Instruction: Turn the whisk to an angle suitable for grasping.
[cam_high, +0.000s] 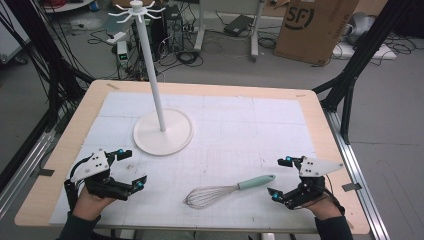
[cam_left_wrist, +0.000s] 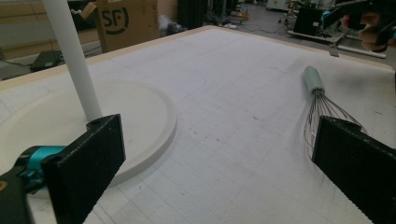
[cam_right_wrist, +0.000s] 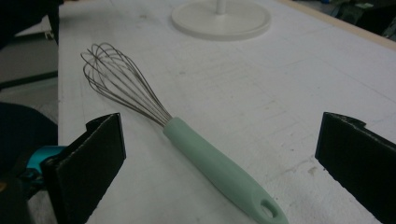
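We've got both grippers low at the near edge of the table (cam_high: 320, 107), and neither one has anything in it. Our left gripper (cam_high: 127, 168) sits at the near left corner with its jaws spread wide, nothing between them; in the left gripper view the two black jaws frame a bare stretch of the white mat (cam_left_wrist: 233, 93), with the round base of the white stand (cam_left_wrist: 140, 116) just past the left jaw. Our right gripper (cam_high: 281, 176) is over at the near right, jaws just as wide and empty. Between the two grippers, closer to the right one, lies the whisk (cam_high: 227, 190), flat on the mat near the front edge. Its pale green handle (cam_right_wrist: 219, 168) points toward the right gripper and its wire loops (cam_right_wrist: 121, 79) point away toward the left. In the right gripper view the handle runs up between the open jaws, its end with the hanging hole nearest the camera, and neither jaw touches it. The stand rises from its base at the middle left of the table, well apart from the whisk, with hooks fanning out at the top.
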